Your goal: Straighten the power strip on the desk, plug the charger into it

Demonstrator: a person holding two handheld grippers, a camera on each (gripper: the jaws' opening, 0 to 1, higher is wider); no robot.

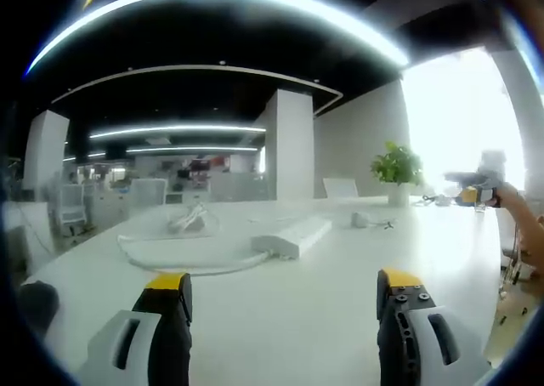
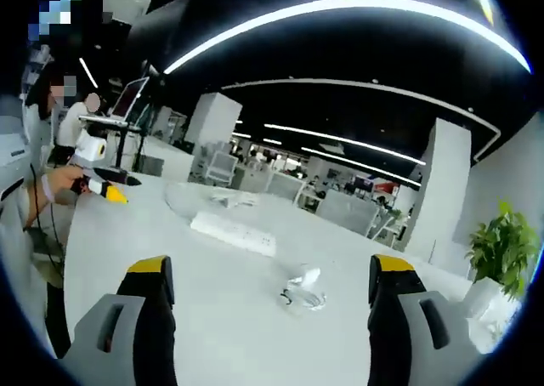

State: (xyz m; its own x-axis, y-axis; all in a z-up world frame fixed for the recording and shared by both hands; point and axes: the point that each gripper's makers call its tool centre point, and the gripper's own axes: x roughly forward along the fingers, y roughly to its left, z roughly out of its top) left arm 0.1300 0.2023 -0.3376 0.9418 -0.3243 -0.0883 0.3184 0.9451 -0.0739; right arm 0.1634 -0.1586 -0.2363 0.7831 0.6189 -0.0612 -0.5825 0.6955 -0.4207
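The white power strip lies at an angle mid-desk, its cord curling in a wide loop to its left. To its right rests the small white charger with a thin lead. My left gripper is open, short of the strip, with nothing between its jaws. In the right gripper view the power strip lies ahead to the left and the charger sits just beyond my open right gripper. Each gripper also appears far off in the other's view, hand-held: right gripper, left gripper.
A coiled white cable bundle lies behind the cord loop. A potted plant stands at the desk's far side, near the bright window. The white desk is bare close to the jaws. Office chairs and pillars stand beyond.
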